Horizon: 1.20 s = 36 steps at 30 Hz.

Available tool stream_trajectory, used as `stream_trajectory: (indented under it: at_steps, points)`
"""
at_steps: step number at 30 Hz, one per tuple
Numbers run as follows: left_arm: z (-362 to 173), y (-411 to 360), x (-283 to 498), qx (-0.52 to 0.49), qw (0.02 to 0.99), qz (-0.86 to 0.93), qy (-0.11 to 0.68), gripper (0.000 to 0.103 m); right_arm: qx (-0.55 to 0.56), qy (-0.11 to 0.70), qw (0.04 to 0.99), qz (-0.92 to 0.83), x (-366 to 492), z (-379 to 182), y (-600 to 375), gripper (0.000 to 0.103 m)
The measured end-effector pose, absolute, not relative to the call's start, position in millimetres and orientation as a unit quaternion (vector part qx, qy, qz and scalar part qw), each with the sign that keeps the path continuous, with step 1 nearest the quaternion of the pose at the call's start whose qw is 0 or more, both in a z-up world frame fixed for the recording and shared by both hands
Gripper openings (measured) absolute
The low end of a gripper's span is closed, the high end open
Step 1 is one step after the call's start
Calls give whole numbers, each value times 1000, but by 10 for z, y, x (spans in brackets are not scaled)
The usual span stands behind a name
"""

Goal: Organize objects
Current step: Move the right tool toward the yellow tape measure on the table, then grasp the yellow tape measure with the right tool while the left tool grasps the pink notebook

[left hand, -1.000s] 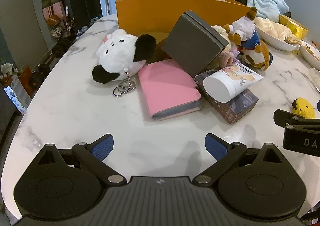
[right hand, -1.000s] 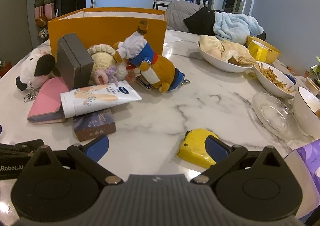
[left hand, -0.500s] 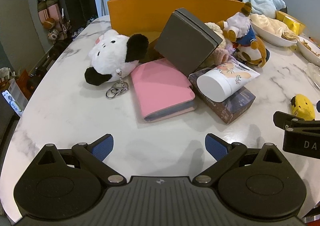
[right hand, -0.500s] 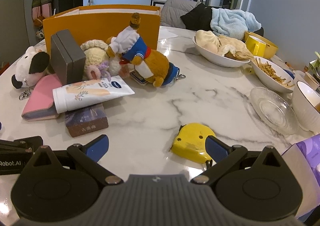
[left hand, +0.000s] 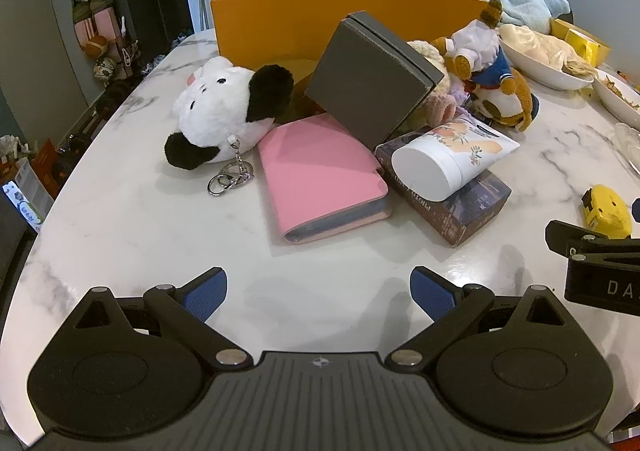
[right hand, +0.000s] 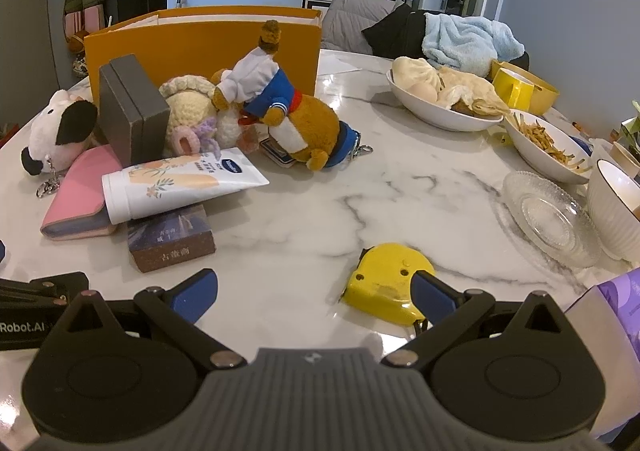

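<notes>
The left gripper (left hand: 319, 285) stood spread wide with nothing between its blue pads (left hand: 204, 291), low over the marble table (left hand: 120, 219). Straight ahead of it lay the pink wallet (left hand: 320, 175), its far edge hidden under the tilted grey box (left hand: 372, 87). Ahead-left sat the panda plush (left hand: 224, 115) with its keyring. Ahead-right, the tube (left hand: 448, 159) rested on a dark box (left hand: 468, 203). Behind the pile rose the orange box (left hand: 304, 23), its inside unseen. The right gripper (right hand: 314, 293) was likewise spread and empty; its right finger covered part of the yellow tape measure (right hand: 384, 279) just ahead. The bear plush (right hand: 288, 111) lay farther ahead, leaning on a crochet toy (right hand: 192, 111) largely hidden behind it.
</notes>
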<state>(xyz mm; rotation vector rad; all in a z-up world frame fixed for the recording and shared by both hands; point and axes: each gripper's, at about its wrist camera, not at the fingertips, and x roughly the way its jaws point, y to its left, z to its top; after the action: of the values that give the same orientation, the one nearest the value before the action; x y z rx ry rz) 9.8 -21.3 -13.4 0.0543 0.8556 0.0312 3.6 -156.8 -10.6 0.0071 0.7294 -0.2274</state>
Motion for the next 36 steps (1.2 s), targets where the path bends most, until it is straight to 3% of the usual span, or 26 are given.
stream_trajectory:
  at_steps: [17, 36]
  points:
    - [-166, -257, 145, 36, 914, 12, 405, 103, 47, 336, 937, -86, 164, -202, -1823, 102]
    - [-183, -124, 683, -3, 923, 14, 385, 103, -32, 333, 936, -112, 197, -326, -1681, 102]
